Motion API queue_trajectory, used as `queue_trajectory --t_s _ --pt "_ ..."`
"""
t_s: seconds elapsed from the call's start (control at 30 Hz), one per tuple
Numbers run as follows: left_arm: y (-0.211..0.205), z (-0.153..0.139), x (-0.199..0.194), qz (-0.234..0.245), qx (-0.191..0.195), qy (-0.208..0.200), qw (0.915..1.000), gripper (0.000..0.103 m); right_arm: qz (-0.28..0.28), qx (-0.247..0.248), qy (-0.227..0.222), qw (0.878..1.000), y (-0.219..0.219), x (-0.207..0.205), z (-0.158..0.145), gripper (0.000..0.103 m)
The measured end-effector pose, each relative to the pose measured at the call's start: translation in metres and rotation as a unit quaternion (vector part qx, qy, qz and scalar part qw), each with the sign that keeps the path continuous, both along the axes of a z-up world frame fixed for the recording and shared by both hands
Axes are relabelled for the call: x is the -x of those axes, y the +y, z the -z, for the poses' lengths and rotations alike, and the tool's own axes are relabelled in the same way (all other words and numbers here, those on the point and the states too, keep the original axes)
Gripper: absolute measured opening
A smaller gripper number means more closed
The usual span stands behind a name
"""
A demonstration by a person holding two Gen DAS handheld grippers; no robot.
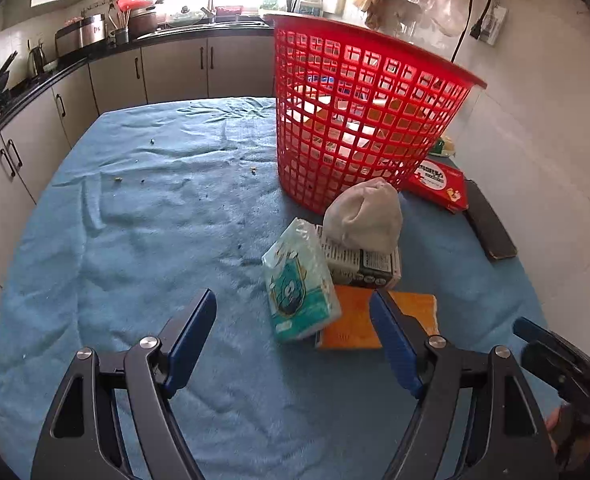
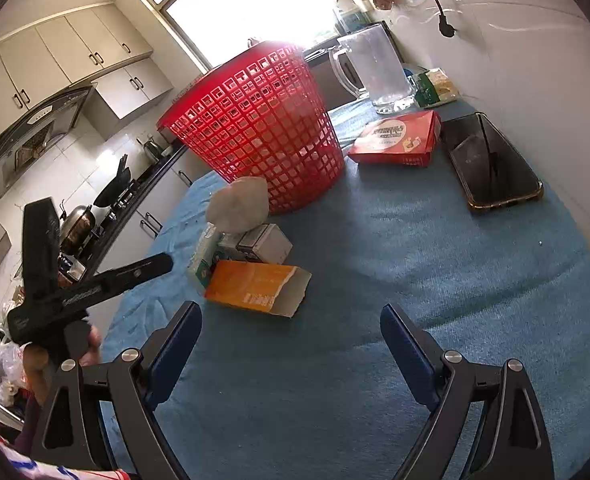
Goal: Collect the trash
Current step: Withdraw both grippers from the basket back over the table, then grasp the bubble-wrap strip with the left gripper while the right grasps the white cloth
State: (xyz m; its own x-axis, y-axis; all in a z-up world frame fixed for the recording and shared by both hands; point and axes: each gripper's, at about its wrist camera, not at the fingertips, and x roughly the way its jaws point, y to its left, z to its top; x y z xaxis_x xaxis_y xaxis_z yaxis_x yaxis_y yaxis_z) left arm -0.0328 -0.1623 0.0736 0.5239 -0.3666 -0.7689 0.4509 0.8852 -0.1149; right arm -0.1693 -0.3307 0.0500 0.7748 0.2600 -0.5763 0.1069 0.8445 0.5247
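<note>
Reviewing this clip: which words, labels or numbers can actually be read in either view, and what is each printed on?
None can be read with certainty.
Red box: white label with print, too blurred.
Grey and white box: small print on its side, too small.
Orange box: a line of white marks, illegible.
Tissue pack: cartoon picture, no readable words.
Left gripper's arm: faint lettering, unreadable.

Little can be read. The red box (image 2: pixel 397 138) carries large white lettering on its lid — too blurred to make out. The small grey carton (image 1: pixel 365 266) shows rows of fine print and small round symbols along its side — also unreadable. The orange box (image 2: pixel 255 286) bears tiny white marks, illegible.
</note>
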Motion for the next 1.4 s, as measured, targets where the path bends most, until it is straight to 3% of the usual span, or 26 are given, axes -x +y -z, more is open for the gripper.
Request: queue_trajectory --t_s 0.17,0.23,0.3,0.33,0.37,0.7,1.0,1.23,1.3,1.37,1.4 --pt "-0.012 0.01 -0.006 0.002 -0.029 -0.008 0.9995 0.077 0.003 -0.009 0.006 1.0 -0.006 0.002 0.005 0.094" --pt "-0.014 0.015 -0.01 -0.001 -0.041 -0.006 0.9991 0.057 0.003 -0.011 0.009 1.0 -0.008 0.001 0.006 0.094" --pt "-0.01 0.019 -0.014 0.002 -0.033 0.008 0.9994 0.025 0.003 -0.012 0.011 1.0 -0.009 0.0 0.007 0.094" --pt "-0.007 0.02 -0.015 -0.002 -0.03 0.012 0.9995 0.015 0.003 -0.012 0.011 1.0 -0.008 0.0 0.007 0.094" --pt "-0.003 0.021 -0.016 -0.014 -0.035 0.015 0.9992 0.011 0.003 -0.013 0.012 1.0 -0.008 -0.001 0.007 0.094" --pt "0.046 0.017 0.0 -0.063 0.001 0.01 0.998 0.011 -0.019 0.005 0.018 1.0 0.009 -0.029 0.002 0.094" --pt "0.066 0.01 0.034 -0.092 -0.022 -0.02 0.9954 0.011 -0.031 0.041 -0.011 0.999 0.043 -0.103 -0.017 0.092" --pt "0.09 -0.002 0.061 -0.113 -0.004 -0.035 0.993 0.011 -0.035 0.049 -0.008 0.998 0.049 -0.145 -0.013 0.091" --pt "0.093 -0.004 0.064 -0.115 0.0 -0.034 0.9928 0.011 -0.036 0.055 -0.002 0.998 0.052 -0.152 -0.01 0.084" --pt "0.095 -0.006 0.064 -0.118 0.003 -0.038 0.9923 0.011 -0.038 0.067 0.008 0.997 0.057 -0.156 -0.006 0.056" --pt "0.096 -0.007 0.065 -0.12 0.004 -0.039 0.992 0.011 -0.04 0.07 0.013 0.997 0.058 -0.157 -0.004 0.051"
